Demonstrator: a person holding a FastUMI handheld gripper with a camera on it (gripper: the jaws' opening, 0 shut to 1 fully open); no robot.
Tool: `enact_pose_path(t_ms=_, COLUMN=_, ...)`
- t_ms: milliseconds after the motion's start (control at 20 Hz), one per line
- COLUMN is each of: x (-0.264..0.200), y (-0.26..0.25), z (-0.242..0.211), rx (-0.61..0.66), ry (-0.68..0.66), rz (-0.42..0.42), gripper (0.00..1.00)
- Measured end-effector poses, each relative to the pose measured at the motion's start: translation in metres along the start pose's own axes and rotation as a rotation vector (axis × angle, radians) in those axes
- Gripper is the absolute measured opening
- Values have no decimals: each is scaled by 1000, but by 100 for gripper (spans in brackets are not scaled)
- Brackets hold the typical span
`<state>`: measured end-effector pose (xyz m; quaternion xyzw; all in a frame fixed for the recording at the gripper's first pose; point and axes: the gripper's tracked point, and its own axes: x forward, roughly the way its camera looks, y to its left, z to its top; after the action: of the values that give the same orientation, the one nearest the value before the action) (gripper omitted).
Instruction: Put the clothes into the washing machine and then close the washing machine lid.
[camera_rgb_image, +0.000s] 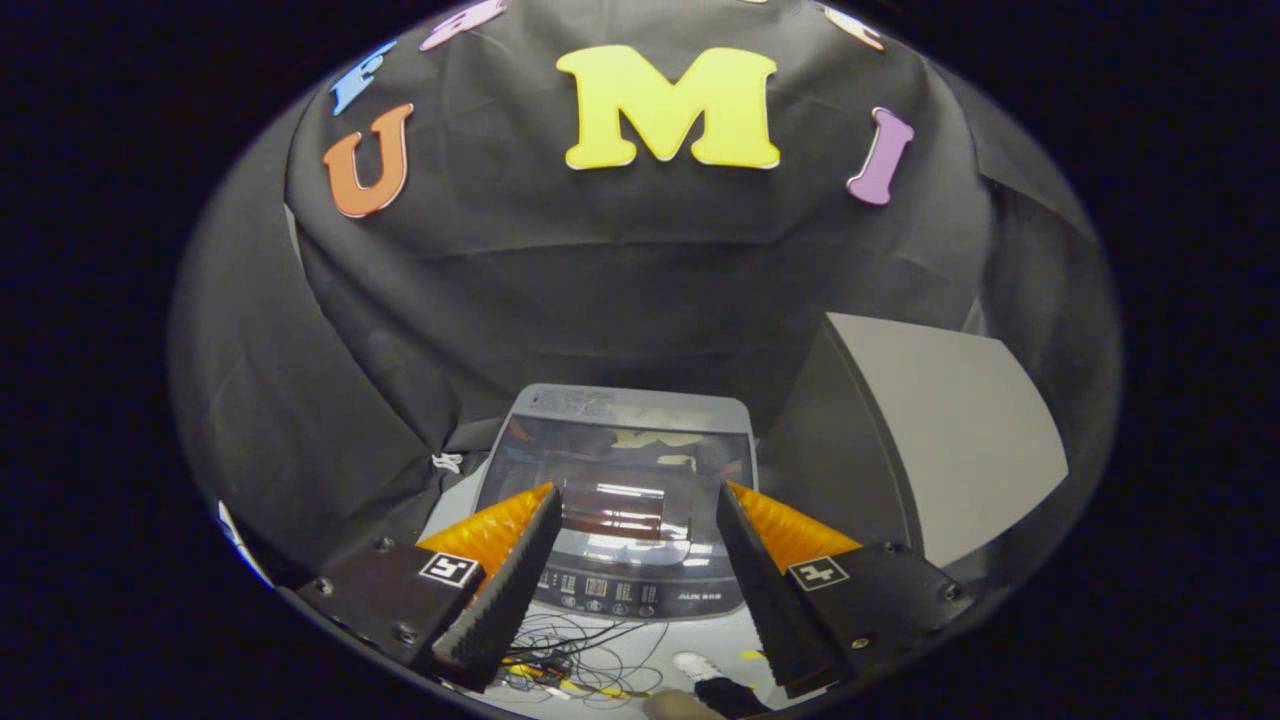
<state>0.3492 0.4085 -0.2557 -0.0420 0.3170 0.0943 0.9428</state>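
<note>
Gripper: we see the gripper (632, 570) with its two fingers spread wide apart, and nothing is between them.
Washing machine: the small grey top-loading washing machine (625, 480) with a dark glossy lid (615, 470) stands below and ahead of the fingers; its control panel (640, 590) lies between the fingertips.
Lid: it seems to lie flat and closed, with reflections on it.
Clothes: we cannot find any garment here, so we cannot tell where the clothes lie.
Surroundings: a grey box (930, 440) stands just beside the machine, and thin tangled cables (570, 660) lie on the pale floor (450, 500) near the panel.
Step in hand: we judge that the gripper hovers above the machine.
Advice: keep the fingers open, approach slowly, and avoid the cables.
</note>
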Motion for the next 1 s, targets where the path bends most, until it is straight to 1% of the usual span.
enact_pose_path(t_ms=250, x=-108, y=-34, z=14, rx=-14, ry=-150, rz=16, gripper=97)
enact_pose_path(t_ms=400, x=-184, y=-74, z=27, rx=-15, ry=-279, rz=7, gripper=97)
enact_pose_path(t_ms=550, x=-270, y=-119, z=32, rx=31, ry=-408, rz=19, gripper=98)
enact_pose_path(t_ms=700, x=-349, y=-177, z=22, rx=37, ry=-525, rz=-4, gripper=99)
enact_pose_path(t_ms=800, x=-391, y=-218, z=8, rx=39, ry=-575, rz=-18, gripper=99)
enact_pose_path(t_ms=1000, x=-455, y=-300, z=-30, rx=5, ry=-652, rz=-95, gripper=100)
